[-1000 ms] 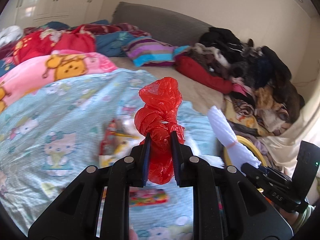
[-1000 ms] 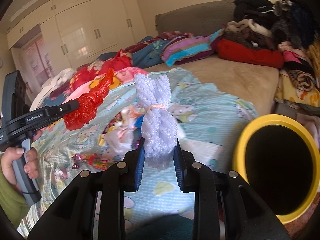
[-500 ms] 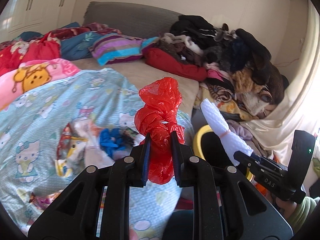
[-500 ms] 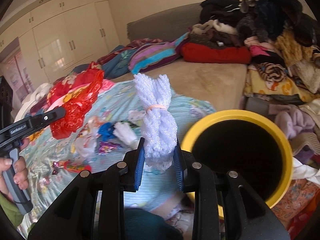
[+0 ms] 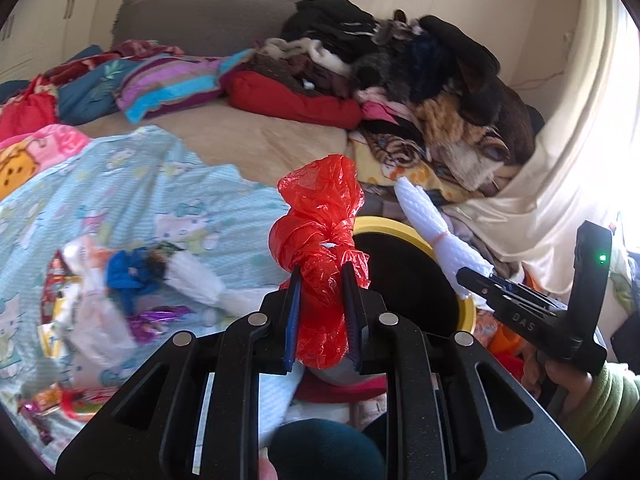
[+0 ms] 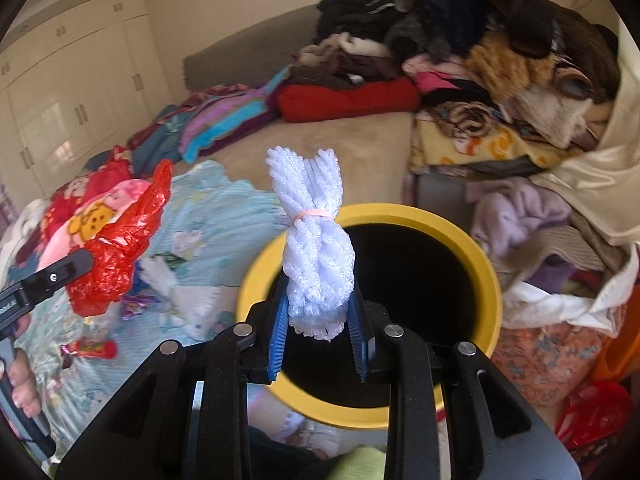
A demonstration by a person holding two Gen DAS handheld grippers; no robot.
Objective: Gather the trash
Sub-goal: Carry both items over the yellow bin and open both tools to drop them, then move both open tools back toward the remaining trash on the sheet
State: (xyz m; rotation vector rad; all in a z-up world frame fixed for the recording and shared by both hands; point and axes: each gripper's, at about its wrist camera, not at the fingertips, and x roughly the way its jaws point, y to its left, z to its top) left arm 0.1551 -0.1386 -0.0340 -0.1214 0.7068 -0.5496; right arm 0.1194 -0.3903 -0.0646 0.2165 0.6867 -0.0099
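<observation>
Trash fills both grippers. The left gripper (image 5: 320, 300) is clamped on a knotted red plastic bag (image 5: 320, 240), which stands upright between its blue-edged fingers (image 5: 292, 312). The right gripper (image 6: 320, 316) is clamped on a bundle of white foam netting (image 6: 316, 256) bound with a thin pink rubber band (image 6: 314, 213); from the right wrist camera the bundle sits in front of the dark mouth of a yellow-rimmed bin (image 6: 486, 276). In the left wrist view the same bin shows just behind the red bag, with the foam bundle crossing its rim.

Farther left, on a light blue cartoon-print blanket (image 5: 132, 184), lie more scraps: a blue crumpled piece (image 5: 128, 270), white plastic bits (image 5: 196, 280) and shiny wrappers (image 5: 156, 316). Beyond the blanket is a bare tan mattress (image 5: 260, 140), then striped pillows (image 5: 172, 84) and a red cushion (image 5: 292, 100). A heap of dark clothes (image 5: 420, 60) is piled at the right against the grey headboard (image 5: 200, 20).
</observation>
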